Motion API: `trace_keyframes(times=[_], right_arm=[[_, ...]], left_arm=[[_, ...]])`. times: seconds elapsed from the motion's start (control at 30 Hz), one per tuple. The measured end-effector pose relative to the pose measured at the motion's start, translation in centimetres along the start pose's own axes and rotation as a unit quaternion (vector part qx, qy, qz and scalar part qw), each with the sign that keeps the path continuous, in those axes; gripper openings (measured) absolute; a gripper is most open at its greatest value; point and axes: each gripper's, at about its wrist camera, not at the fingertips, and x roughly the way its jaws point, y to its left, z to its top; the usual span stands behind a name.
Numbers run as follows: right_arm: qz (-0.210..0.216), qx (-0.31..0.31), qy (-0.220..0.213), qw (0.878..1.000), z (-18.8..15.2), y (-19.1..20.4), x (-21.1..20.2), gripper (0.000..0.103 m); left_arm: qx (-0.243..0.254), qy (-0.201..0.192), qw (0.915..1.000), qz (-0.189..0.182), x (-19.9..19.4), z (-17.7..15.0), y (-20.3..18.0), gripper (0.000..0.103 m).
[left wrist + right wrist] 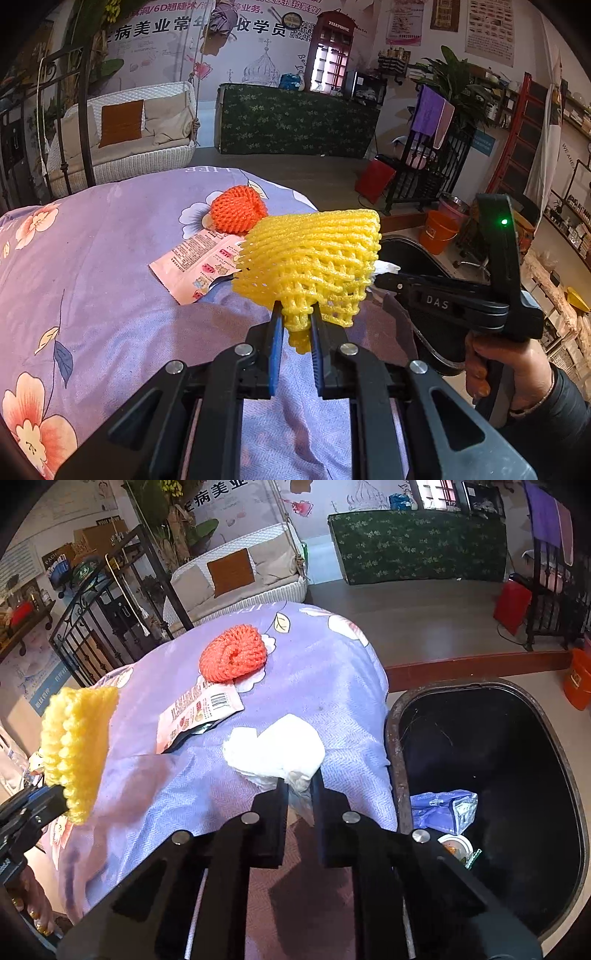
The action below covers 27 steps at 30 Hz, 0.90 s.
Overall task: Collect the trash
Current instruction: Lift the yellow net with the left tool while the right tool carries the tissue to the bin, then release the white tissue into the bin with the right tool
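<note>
We hold the yellow foam net [308, 258] pinched by its near corner in the left gripper [297, 325], jaws narrow on it, the net lifted above the purple floral cloth [110, 258]. Our right gripper [300, 786] is closed on the near edge of the crumpled white tissue [275, 749], which lies on the cloth just left of the black bin [397, 746]. Farther along the cloth, the pink wrapper [199, 710] and the orange foam net [233, 653] are untouched.

We judge several risks. The right jaws catch only a thin fold, so the tissue may tear or slip out when we lift. They may also nip the cloth underneath and drag it along. The yellow net hangs from one squashed corner and could spring free. Swinging either piece right, we could miss the rim, dropping it on the floor.
</note>
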Motion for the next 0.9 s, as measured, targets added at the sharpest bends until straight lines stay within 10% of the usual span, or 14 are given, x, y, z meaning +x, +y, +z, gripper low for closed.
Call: trace_keyframes(times=[0.7, 0.9], right_arm=[[-0.163, 0.082, 0.024, 0.983, -3.6, -12.2, -4.9, 0.014], [-0.182, 0.082, 0.046, 0.979, -4.7, -13.3, -3.8, 0.054]], left_arm=[[0.066, 0.028, 0.9949, -0.072, 3.1, 0.4, -7.2, 0.015], [0.086, 0.039, 0.992, -0.084, 4.1, 0.3, -9.0, 0.015]])
